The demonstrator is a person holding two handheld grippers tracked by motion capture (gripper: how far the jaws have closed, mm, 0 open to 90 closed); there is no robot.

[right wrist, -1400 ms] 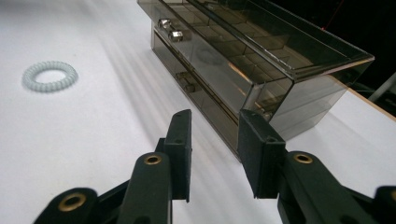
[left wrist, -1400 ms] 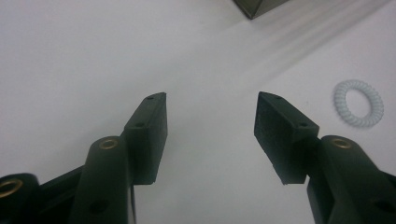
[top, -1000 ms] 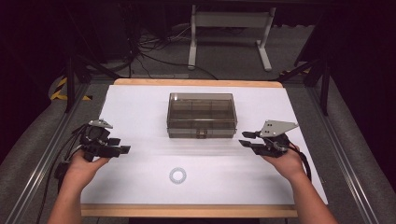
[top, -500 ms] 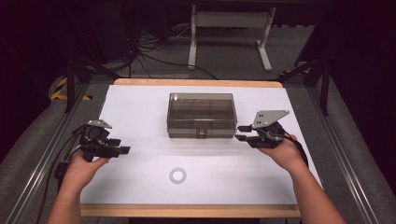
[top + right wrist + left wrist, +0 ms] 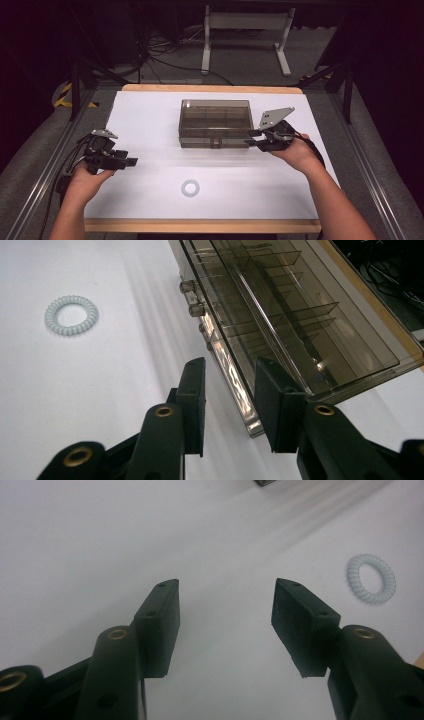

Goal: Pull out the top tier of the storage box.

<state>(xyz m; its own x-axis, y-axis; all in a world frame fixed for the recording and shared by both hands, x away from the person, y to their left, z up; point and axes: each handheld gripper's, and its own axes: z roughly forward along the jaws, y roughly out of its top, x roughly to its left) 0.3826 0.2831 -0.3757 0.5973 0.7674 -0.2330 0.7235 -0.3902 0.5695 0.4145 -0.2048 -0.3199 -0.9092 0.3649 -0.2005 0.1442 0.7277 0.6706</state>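
A: Where do things stand?

B: The box (image 5: 216, 123) sits closed at the counter's (image 5: 150, 110) centre, toward twelve o'clock. The right tool (image 5: 253, 138) hovers at its three o'clock end, by the near corner, jaws partly apart with nothing between them. The left tool (image 5: 131, 161) rests at nine o'clock, jaws wide apart and empty. The ring (image 5: 190, 188) lies at six o'clock, well apart from both.

A: What could go wrong?

B: I'd judge the right tool could bump the corner and push the box aside, since the box looks light and nothing braces it.

A: Do the views differ?

B: The right gripper view shows the box's (image 5: 280, 315) inner dividers and front latches; the high view blurs them. The left gripper view shows the ring's (image 5: 371, 578) coils.
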